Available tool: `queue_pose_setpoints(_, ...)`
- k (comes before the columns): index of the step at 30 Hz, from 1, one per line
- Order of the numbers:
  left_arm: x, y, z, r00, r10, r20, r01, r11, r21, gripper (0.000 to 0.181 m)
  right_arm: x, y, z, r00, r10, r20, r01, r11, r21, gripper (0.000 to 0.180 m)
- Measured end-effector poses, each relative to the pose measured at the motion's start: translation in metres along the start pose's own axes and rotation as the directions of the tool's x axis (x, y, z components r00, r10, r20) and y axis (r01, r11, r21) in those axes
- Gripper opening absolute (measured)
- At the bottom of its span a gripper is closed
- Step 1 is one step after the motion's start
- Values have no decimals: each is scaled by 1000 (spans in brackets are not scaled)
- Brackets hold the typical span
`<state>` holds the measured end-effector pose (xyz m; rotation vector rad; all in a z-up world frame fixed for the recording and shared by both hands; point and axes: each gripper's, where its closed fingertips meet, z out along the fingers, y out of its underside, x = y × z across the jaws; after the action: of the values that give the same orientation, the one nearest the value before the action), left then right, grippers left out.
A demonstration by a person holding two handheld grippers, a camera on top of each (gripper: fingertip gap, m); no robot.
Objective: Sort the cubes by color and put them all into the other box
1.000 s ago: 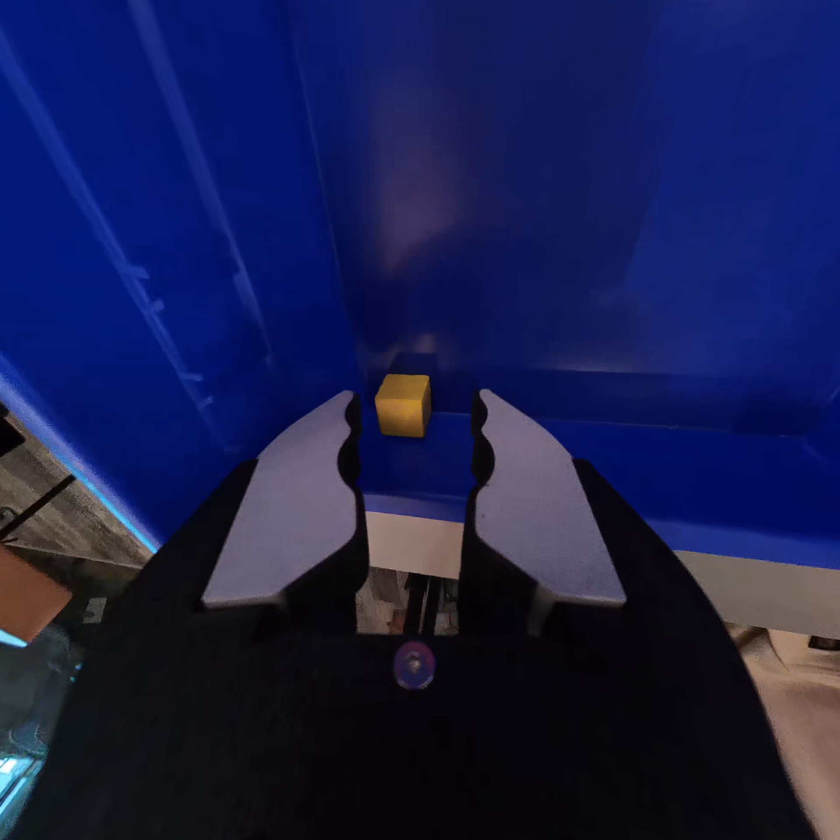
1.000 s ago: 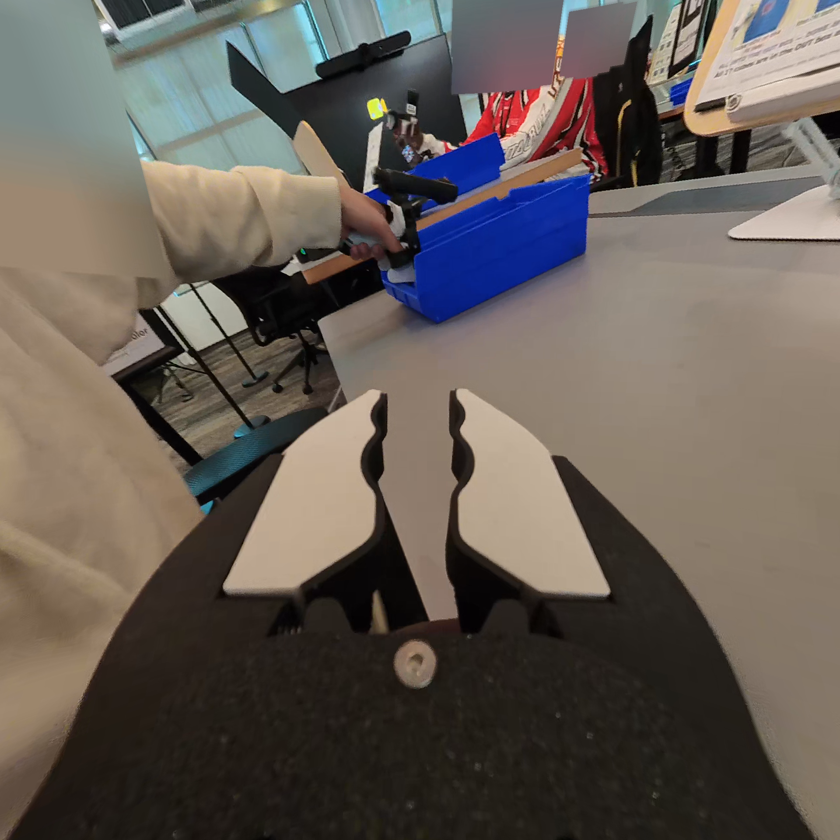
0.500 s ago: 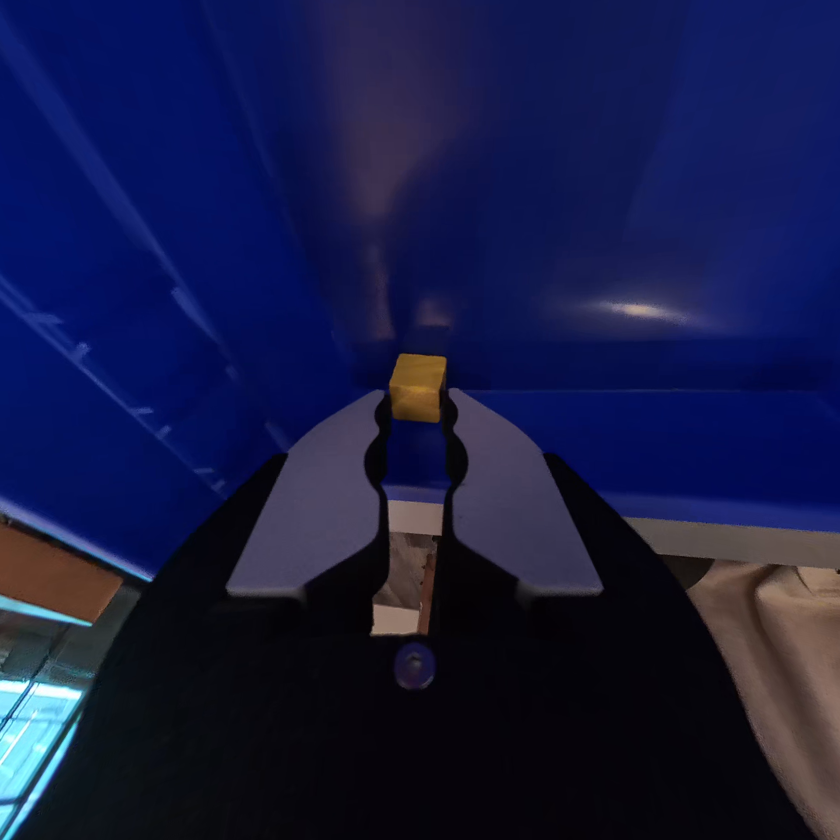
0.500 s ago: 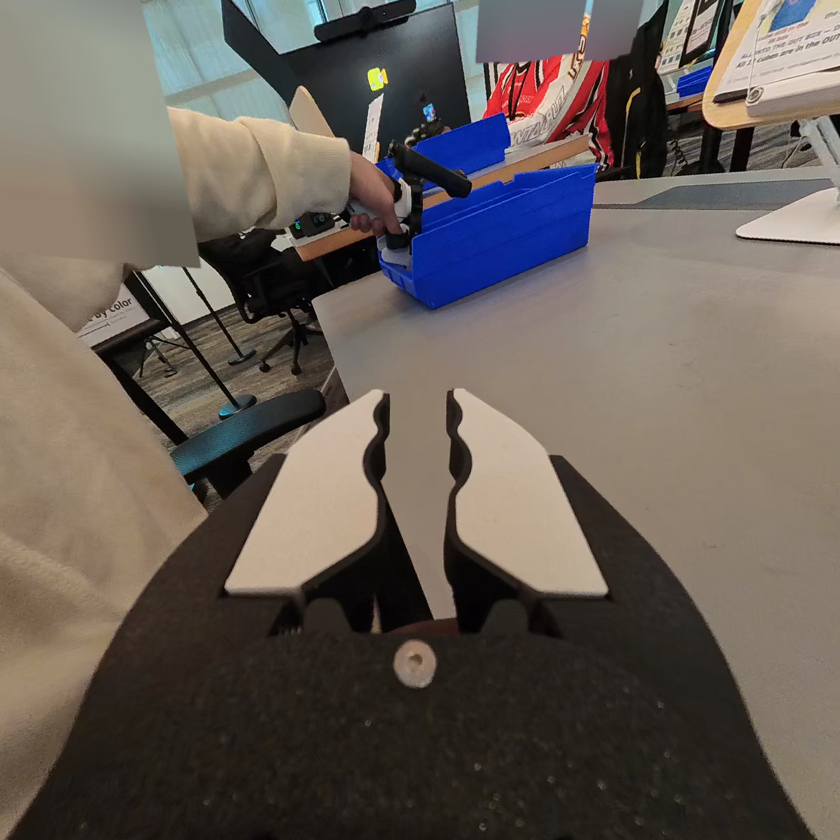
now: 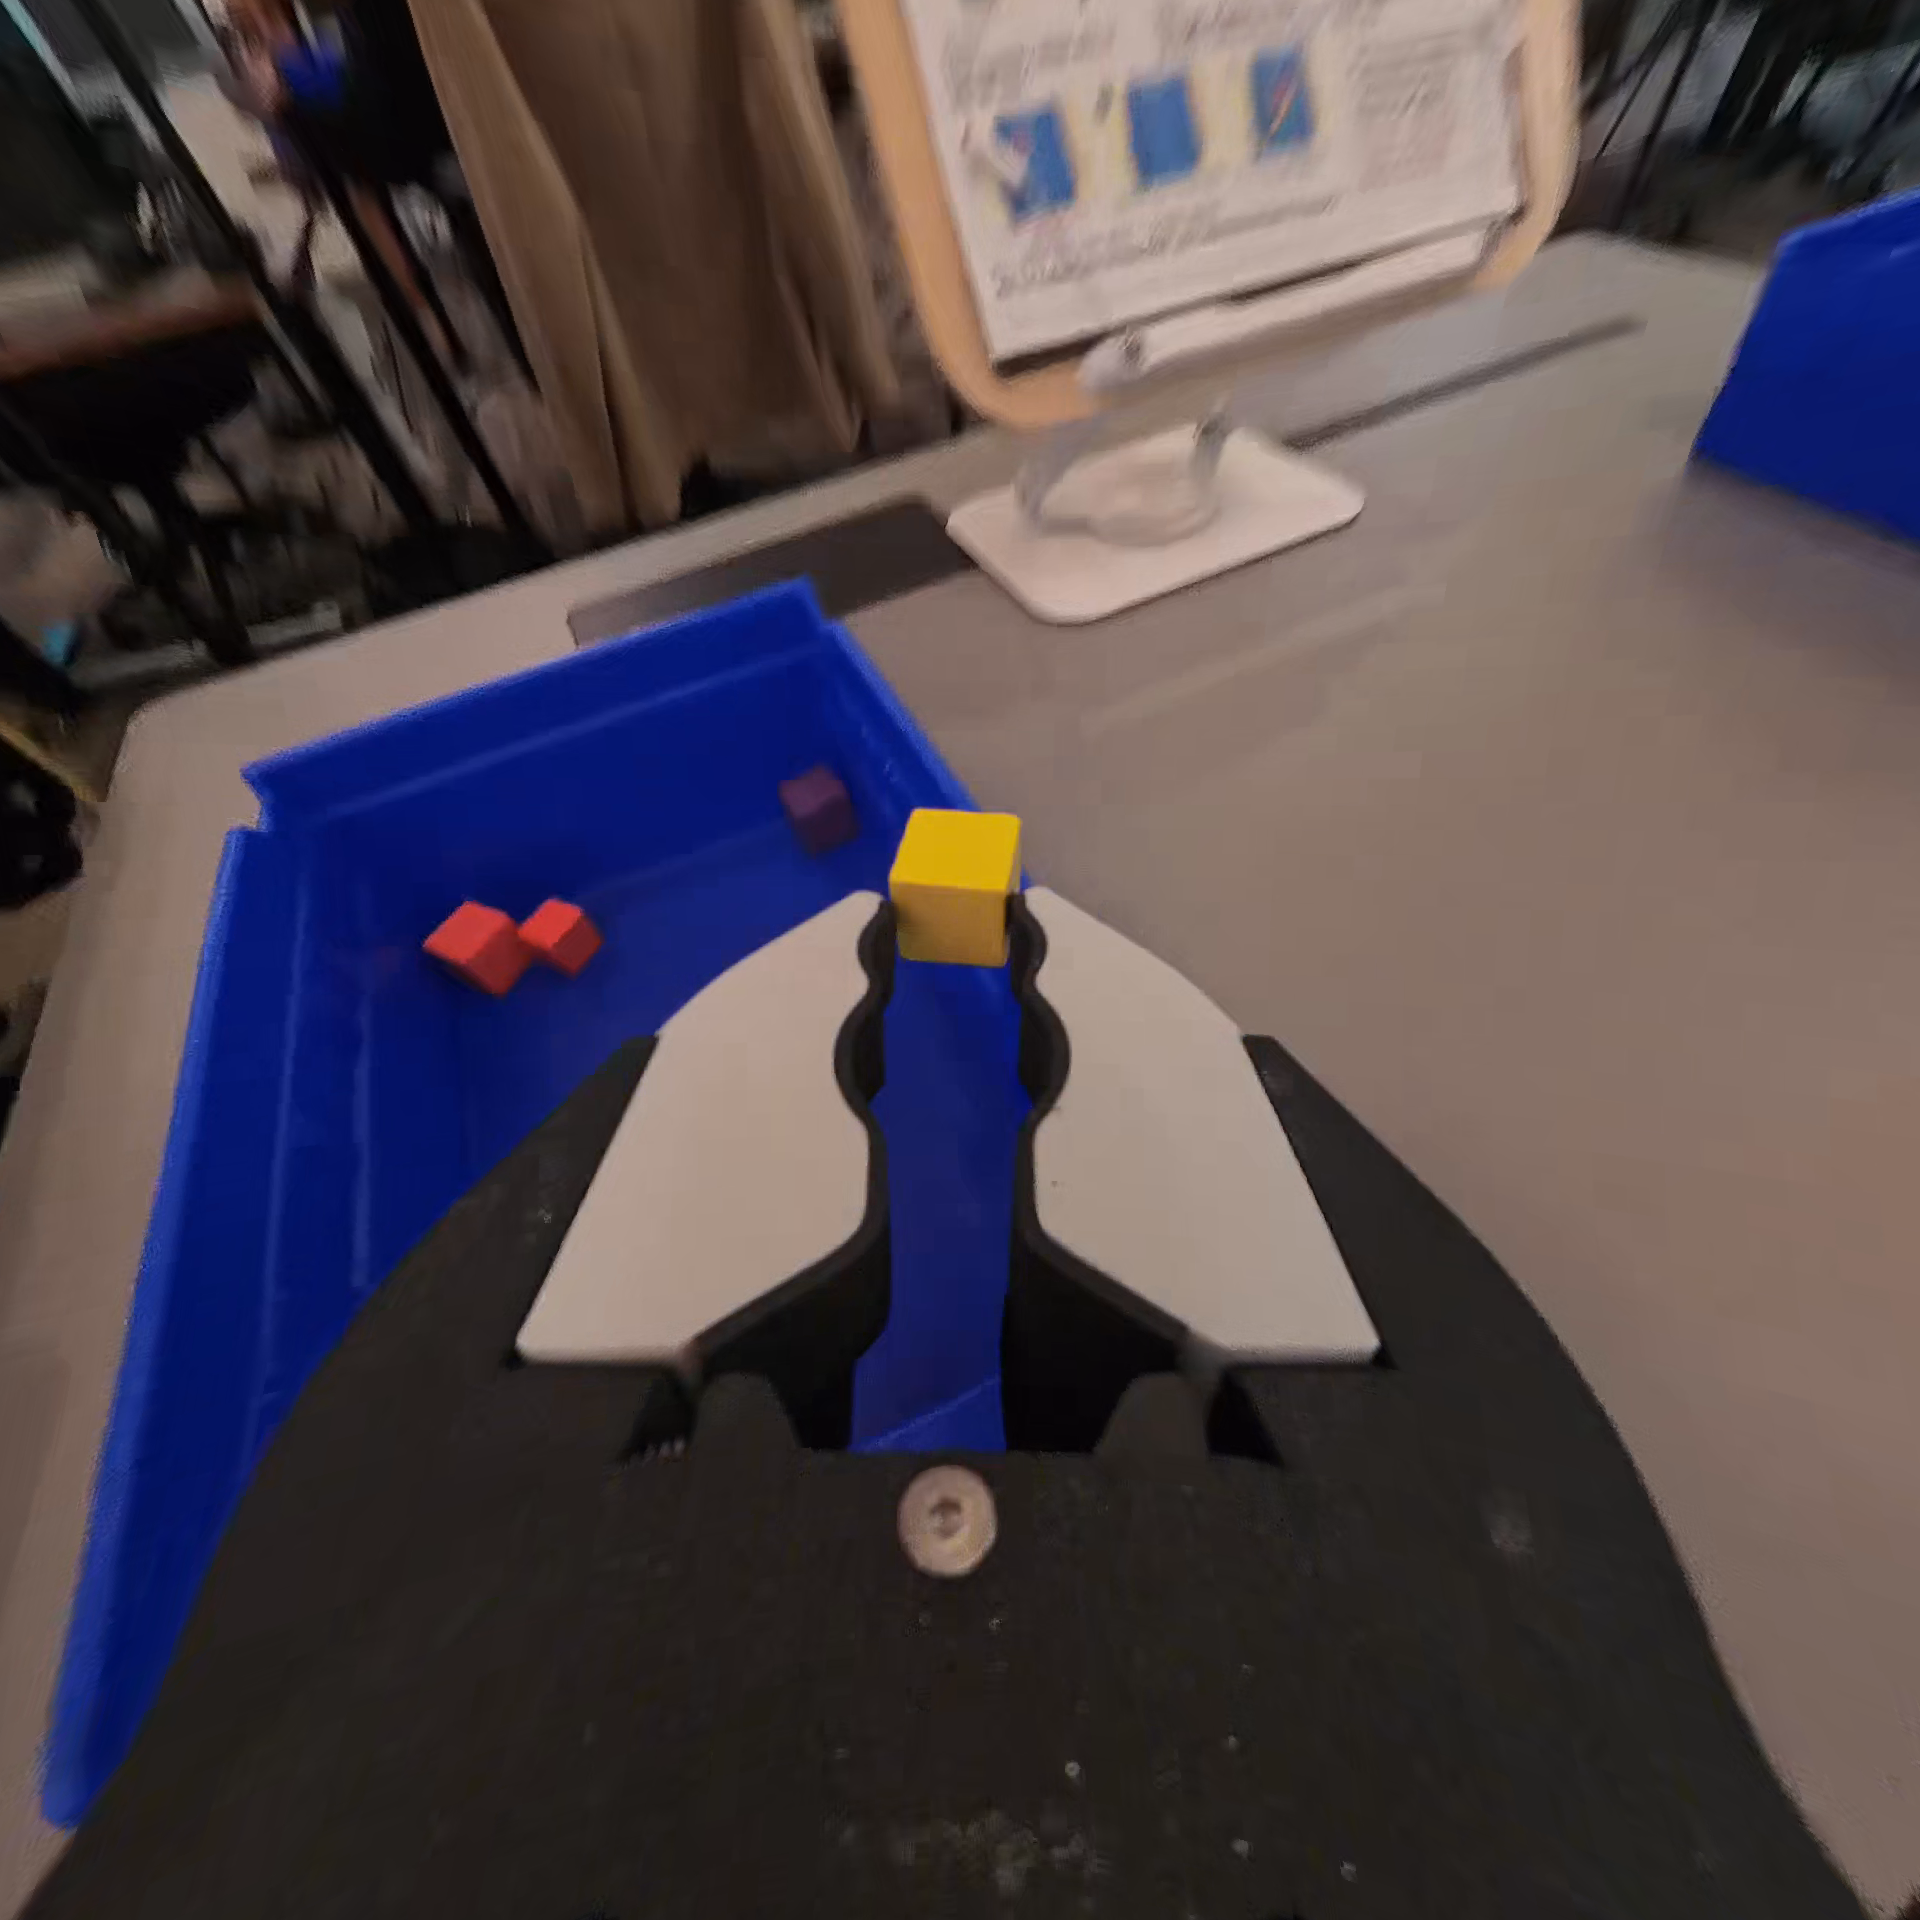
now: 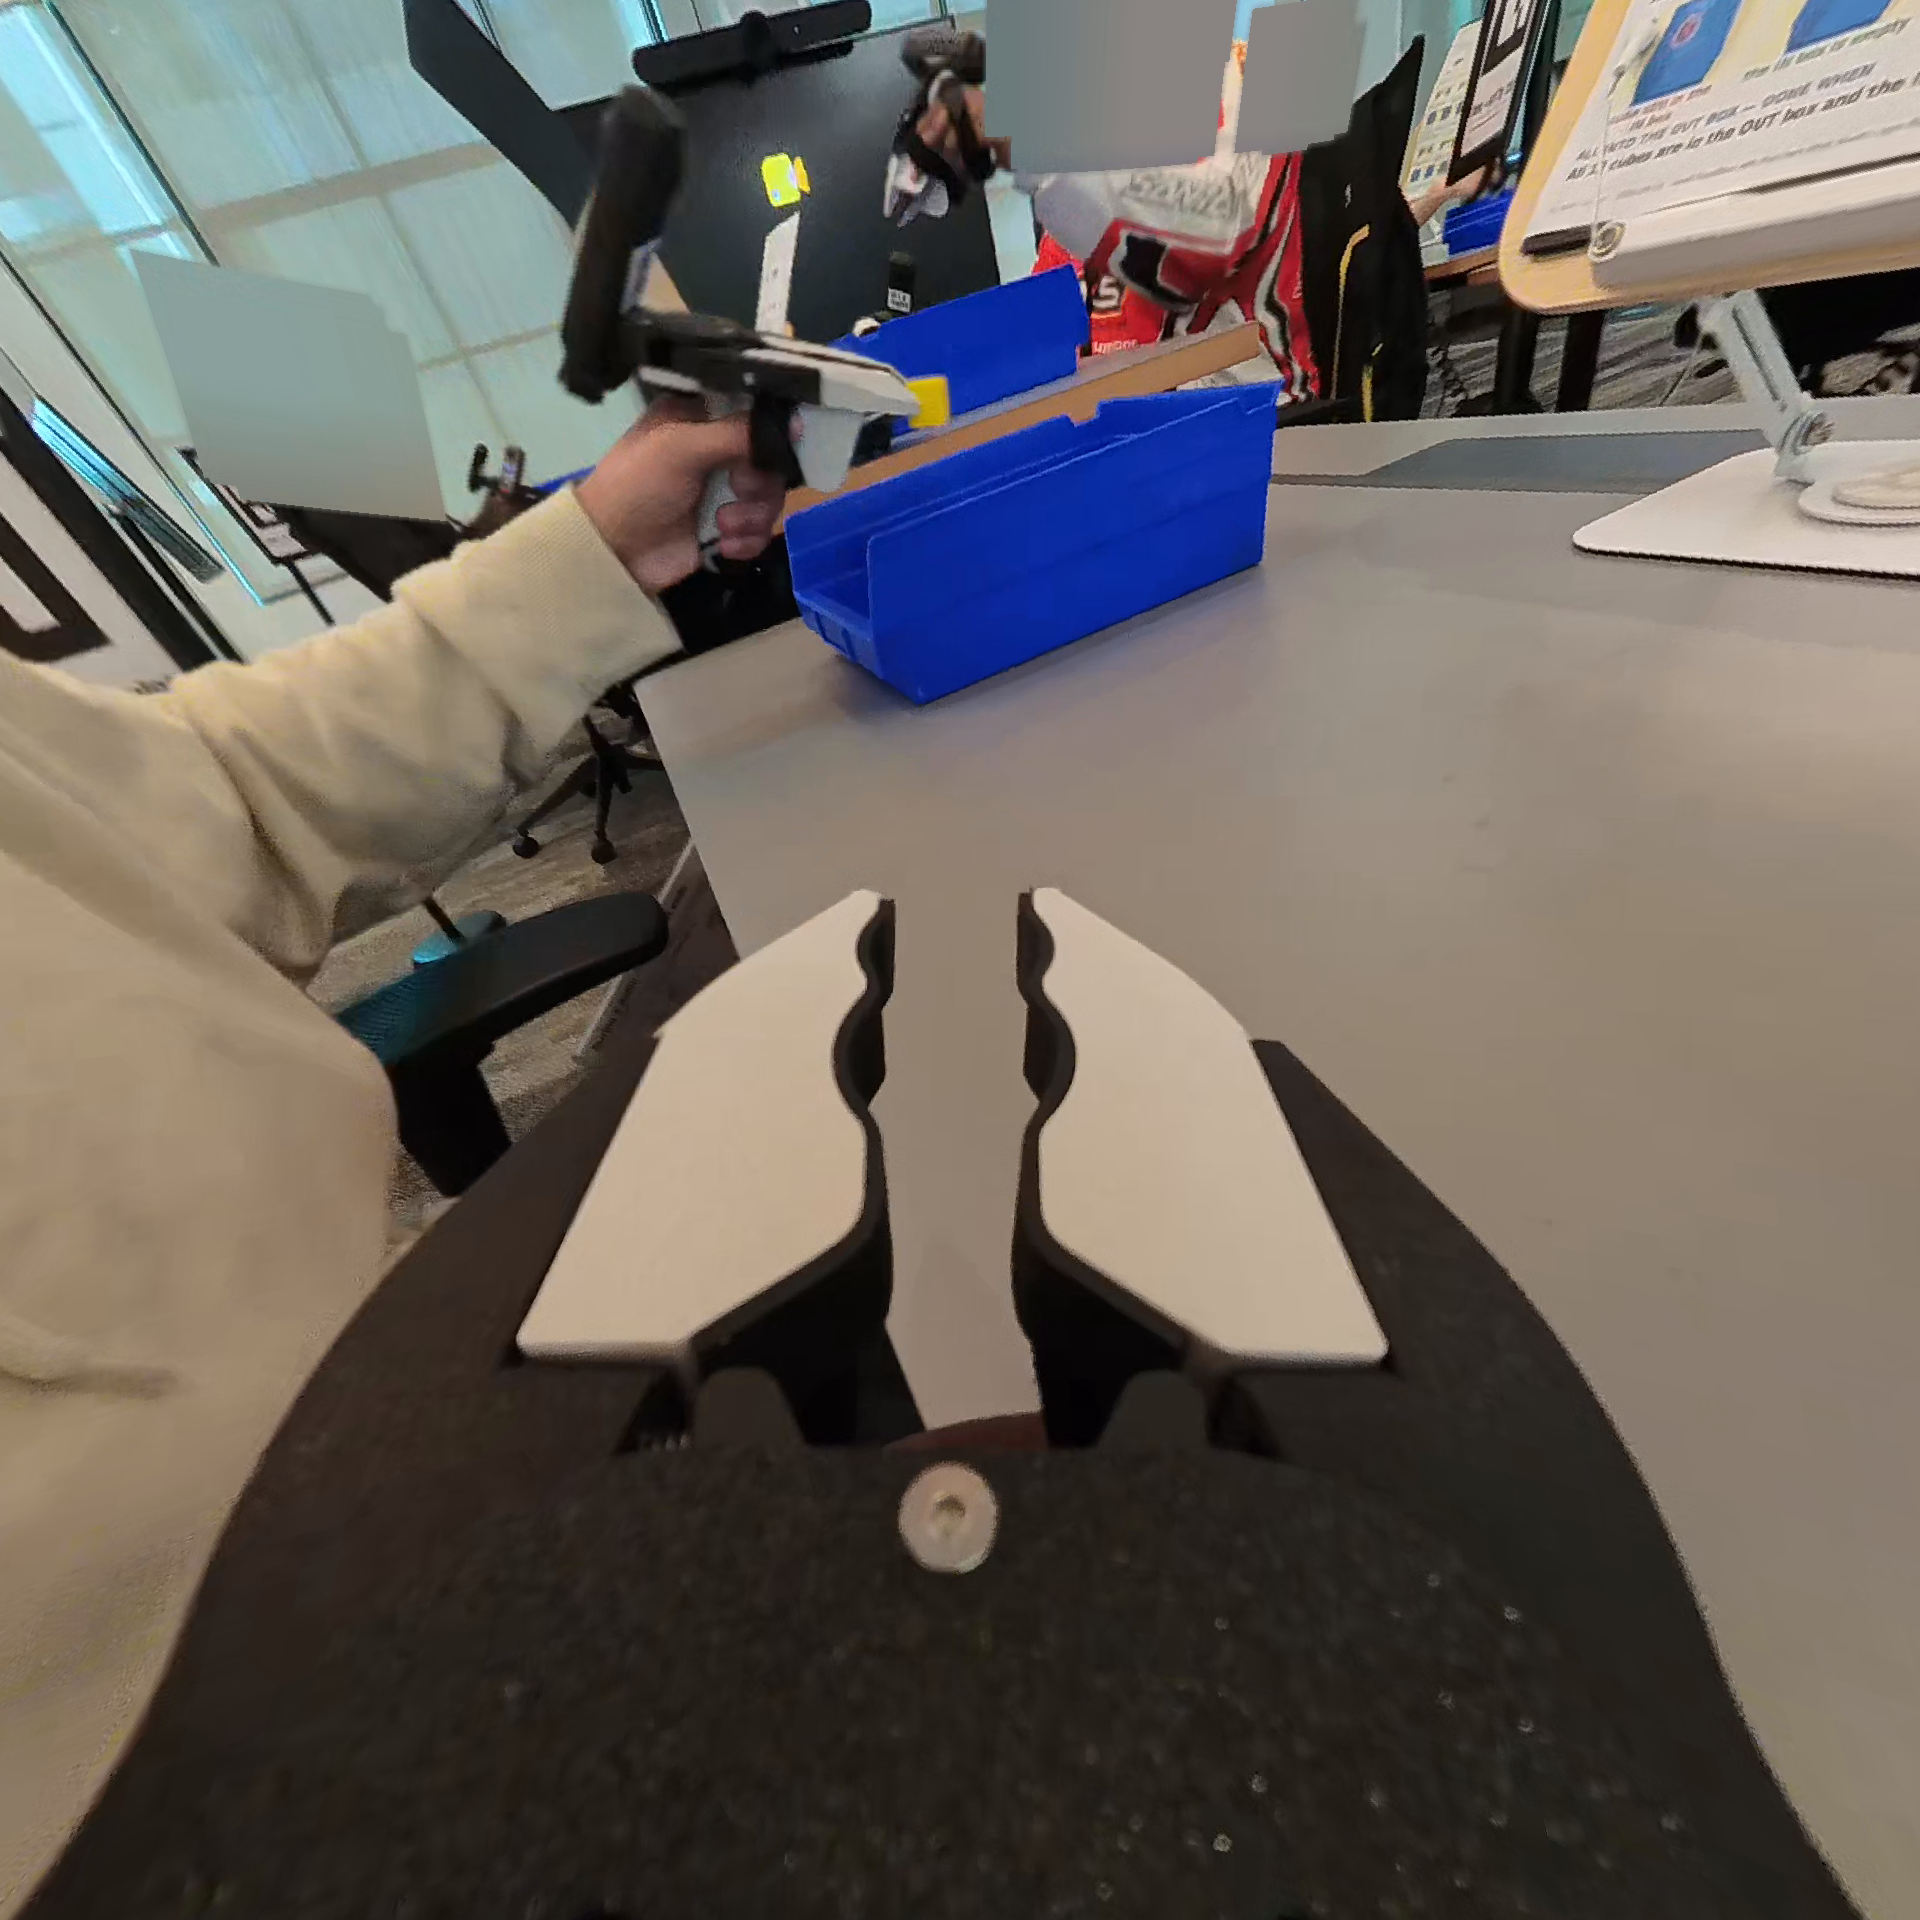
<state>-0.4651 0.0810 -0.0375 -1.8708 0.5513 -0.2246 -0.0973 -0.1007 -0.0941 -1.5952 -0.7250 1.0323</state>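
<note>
My left claw [image 5: 954, 914] pinches a small yellow wooden cube [image 5: 954, 900] at twelve o'clock above the blue plastic bin [image 5: 312, 1091], my right claw [image 6: 956, 914] idles parted and empty; next, I judge, carrying it to the other box.

second blue box [image 5: 1829, 384] cut off by the right edge.

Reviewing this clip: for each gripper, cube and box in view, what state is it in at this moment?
left gripper: shut on yellow cube, raised above the near box
yellow cube: pinched at the fingertips, off any surface
right gripper: open, holding nothing, over the table
near blue box: open-topped, holds cubes
two red cubes: resting inside, touching
purple cube: resting in the far corner
</note>
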Motion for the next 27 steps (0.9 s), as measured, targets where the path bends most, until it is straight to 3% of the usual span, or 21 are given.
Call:
queue_pose_setpoints(3, 16, 3, -12, 1000, -17, 9, 16, 989, 150, 21, 7, 9, 6, 999, -10, -36, 9, 999, -32, 22)
queue_pose_setpoints(8, 38, 2, -25, 996, -43, -78, 61, 964, 257, 21, 19, -1, 13, 989, 127, -75, -129, 992, -13, 21)
queue_pose_setpoints(12, 98, -20, -26, 948, 77, -309, 44, 930, 366, 20, 18, -21, 37, 933, 357, 51, -355, 934, -42, 26)
queue_pose_setpoints(14, 146, -31, -22, 883, 214, -417, -18, 904, 426, 20, 10, -34, 58, 826, 530, 193, -517, 848, -114, 32)
queue_pose_setpoints(16, 192, -35, -13, 811, 349, -469, -114, 881, 459, 20, 7, -48, 78, 660, 686, 306, -663, 724, -192, 40)
queue_pose_setpoints(18, 230, -34, 2, 750, 442, -491, -212, 865, 454, 21, 8, -57, 98, 503, 783, 365, -752, 605, -263, 50)
queue_pose_setpoints(20, 256, -29, 18, 704, 492, -512, -294, 858, 421, 21, 8, -62, 113, 425, 813, 398, -781, 551, -292, 51)
queue_pose_setpoints(24, 281, -23, 38, 655, 544, -524, -381, 837, 392, 20, 14, -44, 126, 543, 780, 311, -736, 620, -271, 58)
queue_pose_setpoints(27, 291, -19, 43, 632, 555, -541, -392, 831, 395, 20, 25, -40, 126, 537, 790, 294, -759, 605, -240, 57)
